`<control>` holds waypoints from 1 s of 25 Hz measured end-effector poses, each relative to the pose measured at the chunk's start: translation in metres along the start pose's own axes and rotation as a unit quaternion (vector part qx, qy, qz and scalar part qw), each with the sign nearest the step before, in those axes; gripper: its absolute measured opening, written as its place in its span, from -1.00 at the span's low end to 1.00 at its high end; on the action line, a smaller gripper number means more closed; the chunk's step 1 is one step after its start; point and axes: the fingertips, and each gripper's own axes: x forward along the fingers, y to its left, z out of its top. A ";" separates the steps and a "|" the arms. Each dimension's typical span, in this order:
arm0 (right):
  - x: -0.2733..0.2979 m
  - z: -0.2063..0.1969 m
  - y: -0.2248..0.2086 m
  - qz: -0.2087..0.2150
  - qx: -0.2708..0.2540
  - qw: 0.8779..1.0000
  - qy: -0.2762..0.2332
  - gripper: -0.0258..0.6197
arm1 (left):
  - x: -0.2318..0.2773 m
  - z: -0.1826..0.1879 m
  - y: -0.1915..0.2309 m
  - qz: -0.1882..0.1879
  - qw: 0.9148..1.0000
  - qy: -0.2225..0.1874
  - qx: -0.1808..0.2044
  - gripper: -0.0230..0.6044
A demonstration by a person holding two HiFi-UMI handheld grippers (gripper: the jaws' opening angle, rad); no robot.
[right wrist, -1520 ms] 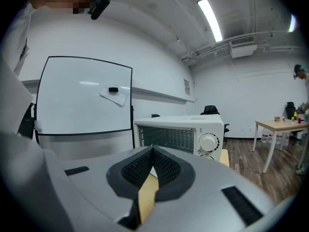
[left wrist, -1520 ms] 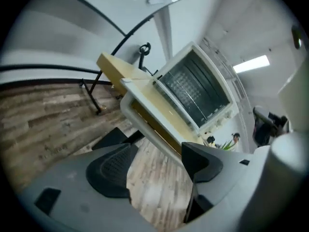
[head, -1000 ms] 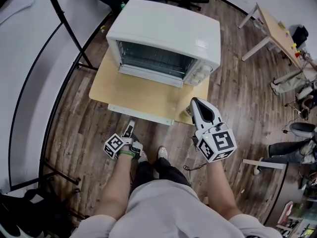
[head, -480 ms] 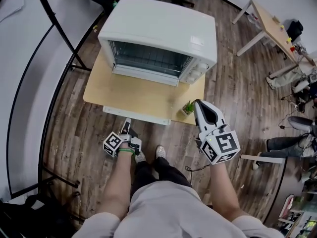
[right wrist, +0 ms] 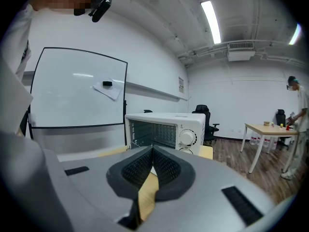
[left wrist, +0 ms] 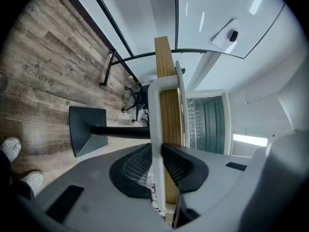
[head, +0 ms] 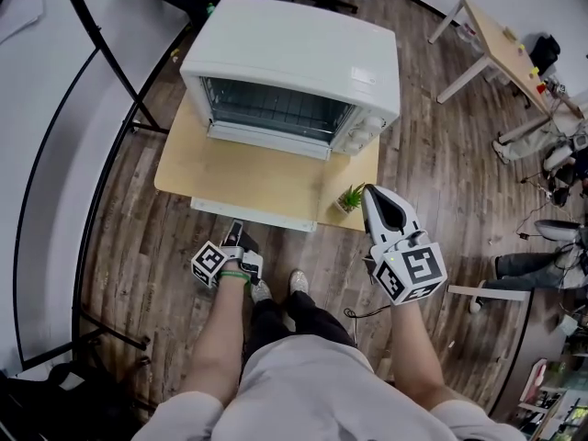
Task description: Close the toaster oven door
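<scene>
Clamping my left tongs (left wrist: pixel 155 151) on the door handle (left wrist: pixel 154 105) at the tabletop's (head: pixel 360 177) near edge; they've just been closing onto it, ready to swing it up against the toaster oven (head: pixel 294 53). Right tongs (head: pixel 372 198) idle, pinched together, empty.

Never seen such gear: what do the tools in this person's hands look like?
The left gripper and right gripper are pale grey wedges whose tongs carry black ribbed pads. Behind each sits a white cube with black square markers. A green band circles the left wrist; the sleeves are short and pale. The left tongs have just been closing on the white door handle.
</scene>
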 end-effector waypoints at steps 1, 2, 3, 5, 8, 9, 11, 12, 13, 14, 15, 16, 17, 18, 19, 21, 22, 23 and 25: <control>0.000 0.002 0.001 0.002 0.000 1.000 -0.002 -0.92 | 0.000 0.000 -0.002 0.001 1.000 0.002 -0.001 -0.70; 0.001 0.003 0.002 0.003 0.001 1.000 -0.005 -0.92 | -0.001 0.000 -0.003 0.001 1.000 0.003 -0.001 -0.70; 0.001 0.005 0.003 0.005 0.001 1.000 -0.008 -0.92 | -0.002 -0.001 -0.005 0.002 1.000 0.004 -0.002 -0.70; 0.002 0.008 0.004 0.008 0.003 1.000 -0.013 -0.92 | -0.004 0.000 -0.011 0.002 1.000 0.002 0.001 -0.70; 0.005 0.014 0.005 0.014 0.005 1.000 -0.023 -0.92 | -0.007 0.001 -0.025 -0.003 1.000 -0.001 0.003 -0.70; 0.005 0.016 0.006 0.016 0.005 1.000 -0.026 -0.92 | -0.008 0.000 -0.029 -0.004 1.000 -0.003 0.001 -0.70; 0.006 0.022 0.008 0.021 0.005 0.999 -0.033 -0.92 | -0.011 0.000 -0.036 -0.006 1.000 -0.007 -0.001 -0.71; 0.007 0.024 0.010 0.024 0.005 0.999 -0.037 -0.92 | -0.013 0.000 -0.040 -0.008 1.000 -0.010 0.000 -0.71; 0.007 0.027 0.011 0.028 0.005 0.999 -0.041 -0.92 | -0.014 0.001 -0.045 -0.012 1.000 -0.012 0.001 -0.71; 0.008 0.030 0.013 0.031 0.005 0.999 -0.045 -0.92 | -0.015 0.001 -0.051 -0.016 1.000 -0.013 0.005 -0.71; 0.008 0.032 0.013 0.033 0.005 0.998 -0.048 -0.92 | -0.016 0.002 -0.058 -0.023 1.000 -0.013 0.009 -0.71; 0.009 0.034 0.014 0.036 0.006 0.998 -0.051 -0.92 | -0.016 0.002 -0.065 -0.030 0.999 -0.014 0.013 -0.71; 0.009 0.037 0.014 0.038 0.006 0.998 -0.054 -0.92 | -0.015 0.003 -0.072 -0.038 0.999 -0.015 0.017 -0.71; 0.010 0.039 0.015 0.041 0.007 0.998 -0.057 -0.92 | -0.015 0.003 -0.079 -0.046 0.999 -0.016 0.020 -0.71; 0.011 0.042 0.016 0.044 0.007 0.997 -0.060 -0.92 | -0.014 0.004 -0.086 -0.054 0.998 -0.017 0.023 -0.71; 0.013 0.047 0.018 0.049 0.005 0.997 -0.067 -0.92 | -0.013 0.007 -0.099 -0.068 0.997 -0.018 0.030 -0.70; 0.013 0.049 0.020 0.052 0.004 0.996 -0.069 -0.92 | -0.013 0.007 -0.105 -0.074 0.997 -0.018 0.032 -0.69; 0.013 0.051 0.021 0.053 0.003 0.996 -0.072 -0.92 | -0.012 0.007 -0.111 -0.079 0.996 -0.019 0.033 -0.68; 0.013 0.056 0.021 0.056 0.002 0.995 -0.077 -0.92 | -0.011 0.009 -0.122 -0.093 0.995 -0.023 0.032 -0.67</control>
